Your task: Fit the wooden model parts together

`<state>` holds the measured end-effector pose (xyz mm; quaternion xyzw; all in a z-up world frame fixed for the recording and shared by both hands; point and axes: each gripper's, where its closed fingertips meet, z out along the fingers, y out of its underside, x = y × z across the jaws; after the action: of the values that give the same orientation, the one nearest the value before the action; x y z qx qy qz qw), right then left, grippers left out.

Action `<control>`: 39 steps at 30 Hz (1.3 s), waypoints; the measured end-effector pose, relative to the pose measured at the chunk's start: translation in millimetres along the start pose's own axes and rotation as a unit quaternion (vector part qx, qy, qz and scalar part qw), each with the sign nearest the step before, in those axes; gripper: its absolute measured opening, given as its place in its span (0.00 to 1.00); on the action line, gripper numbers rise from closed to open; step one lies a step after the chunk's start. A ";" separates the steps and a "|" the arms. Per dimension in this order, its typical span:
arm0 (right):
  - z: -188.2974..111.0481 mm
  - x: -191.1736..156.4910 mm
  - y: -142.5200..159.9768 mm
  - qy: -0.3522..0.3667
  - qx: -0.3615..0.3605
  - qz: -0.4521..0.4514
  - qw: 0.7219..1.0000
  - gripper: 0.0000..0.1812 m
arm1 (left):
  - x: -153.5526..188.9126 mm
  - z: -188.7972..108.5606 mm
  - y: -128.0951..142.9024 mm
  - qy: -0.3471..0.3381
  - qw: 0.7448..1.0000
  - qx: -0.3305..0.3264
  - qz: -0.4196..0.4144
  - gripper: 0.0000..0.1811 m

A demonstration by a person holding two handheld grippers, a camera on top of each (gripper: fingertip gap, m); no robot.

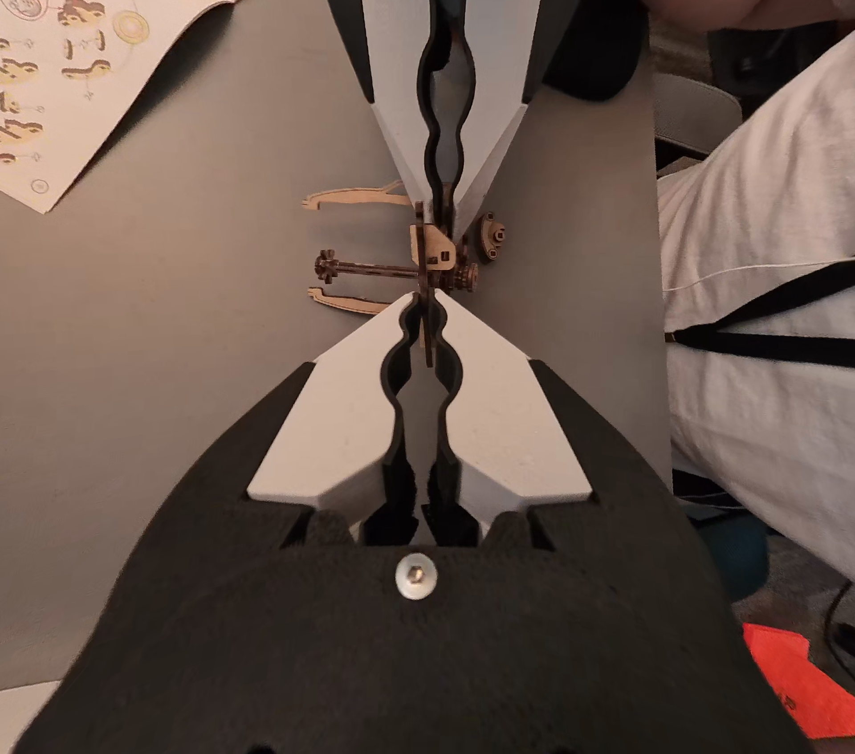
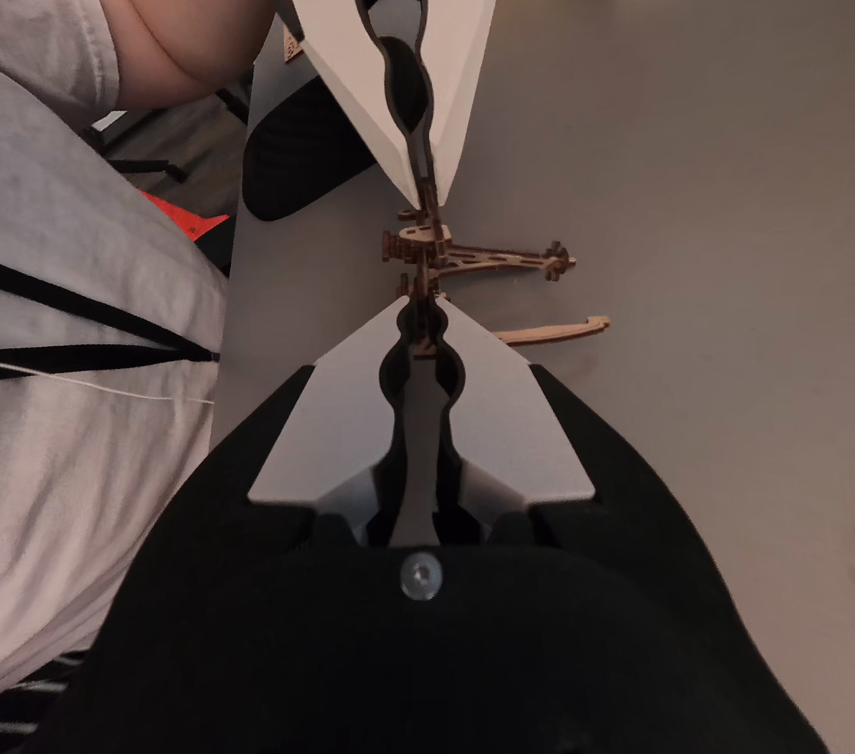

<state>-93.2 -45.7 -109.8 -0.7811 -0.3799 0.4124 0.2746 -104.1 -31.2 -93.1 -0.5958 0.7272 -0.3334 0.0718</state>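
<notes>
Wooden gear-shaft assembly [image 1: 432, 257], held above the grey table [image 1: 185, 315]: we pinch it from opposite ends, left gripper [image 1: 424, 306] and right gripper [image 2: 423, 306] both clamped on it; thin plates risk snapping if we twist.

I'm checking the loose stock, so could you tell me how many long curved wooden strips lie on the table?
2: one strip beyond the held wooden assembly, one strip nearer; others may be hidden.

A small wooden model [image 1: 432, 253], with a gear-tipped axle [image 1: 326, 266], is held above two loose curved strips [image 1: 356, 197], apparently unattached.
</notes>
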 end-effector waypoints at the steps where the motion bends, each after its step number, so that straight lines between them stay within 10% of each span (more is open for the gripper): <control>1: 0.2 -1.3 0.0 -0.006 -0.006 0.000 1.000 0.01 | -0.7 0.0 -0.7 -0.004 1.000 0.000 -0.002 0.00; 22: 8.7 4.4 5.4 -0.076 -0.014 0.059 0.995 0.03 | -1.3 13.7 6.8 0.033 0.994 -0.029 -0.095 0.00; 39: -15.0 12.9 -19.4 -0.113 0.114 0.089 0.983 0.12 | 1.1 16.0 5.1 -0.009 0.995 -0.038 -0.088 0.00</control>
<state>-82.7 -25.9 -93.3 -0.7237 -0.2878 0.5617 0.2793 -100.5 -38.2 -108.0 -0.6626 0.6832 -0.3058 0.0259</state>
